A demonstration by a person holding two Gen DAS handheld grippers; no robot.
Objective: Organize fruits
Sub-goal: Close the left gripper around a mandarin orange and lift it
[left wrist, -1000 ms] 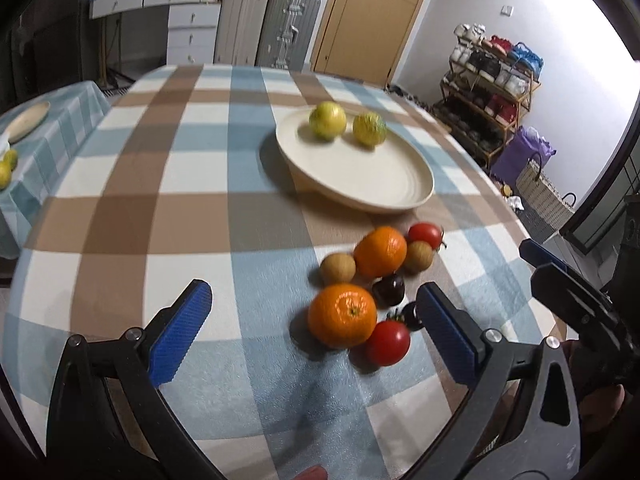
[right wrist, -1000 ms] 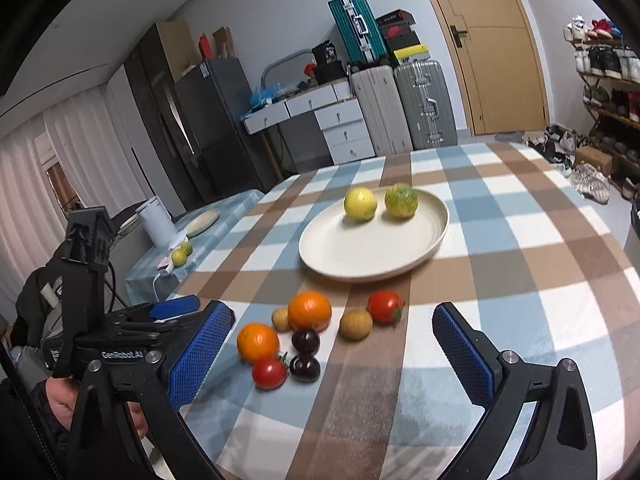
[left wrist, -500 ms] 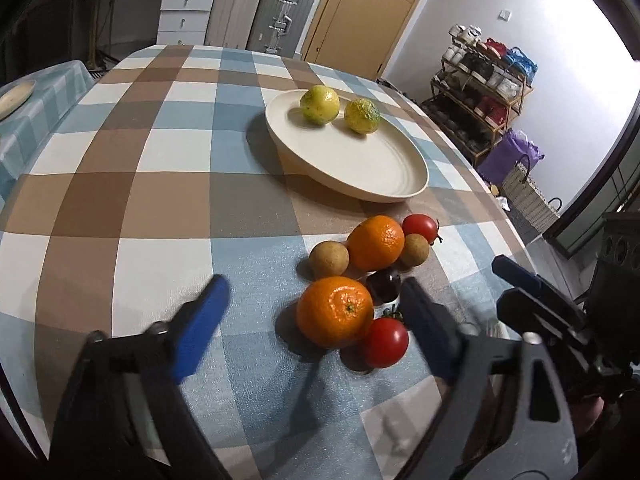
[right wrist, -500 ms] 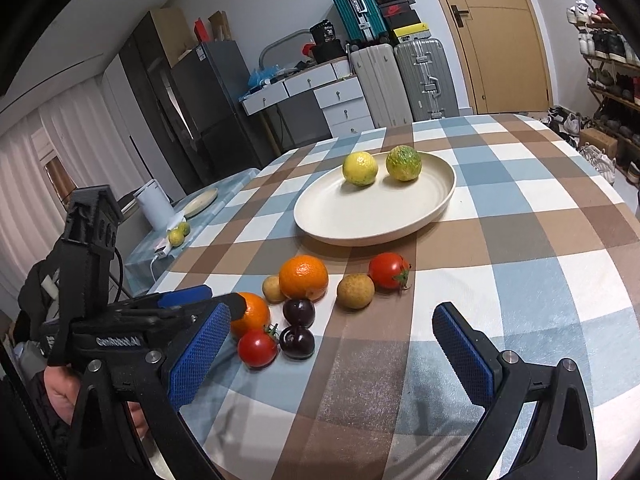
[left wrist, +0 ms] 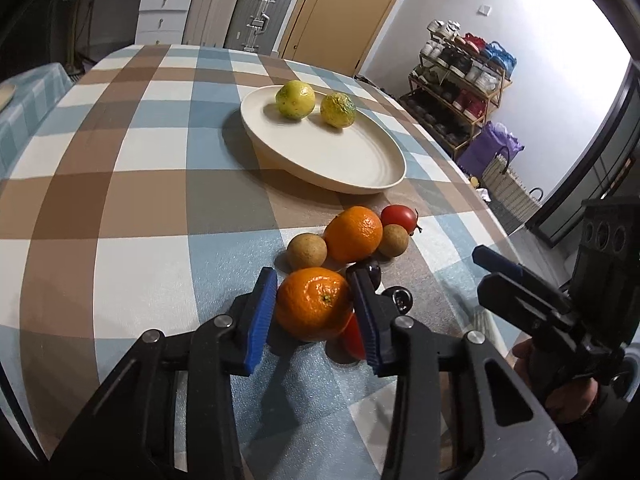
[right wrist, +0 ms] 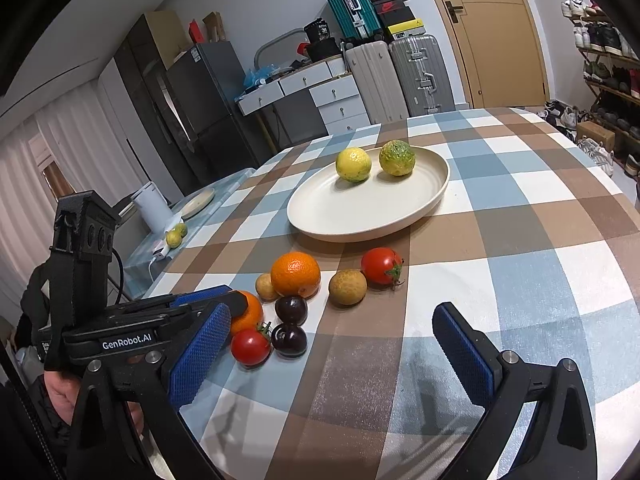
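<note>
Both pads of your left gripper (left wrist: 314,306) have just closed onto the near orange (left wrist: 314,304). Your right gripper (right wrist: 340,356) stands wide, nothing between its fingers.

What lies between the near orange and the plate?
In the left wrist view, the other orange and a brown fruit lie between the near orange and the plate.

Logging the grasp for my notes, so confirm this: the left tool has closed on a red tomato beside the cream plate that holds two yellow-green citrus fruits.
Wrong in one respect: the left tool has just been closing on the round orange mandarin, not a tomato, as the left wrist view shows. The red tomato lies just behind it. The round cream plate does hold two yellow-green citrus fruits.
</note>
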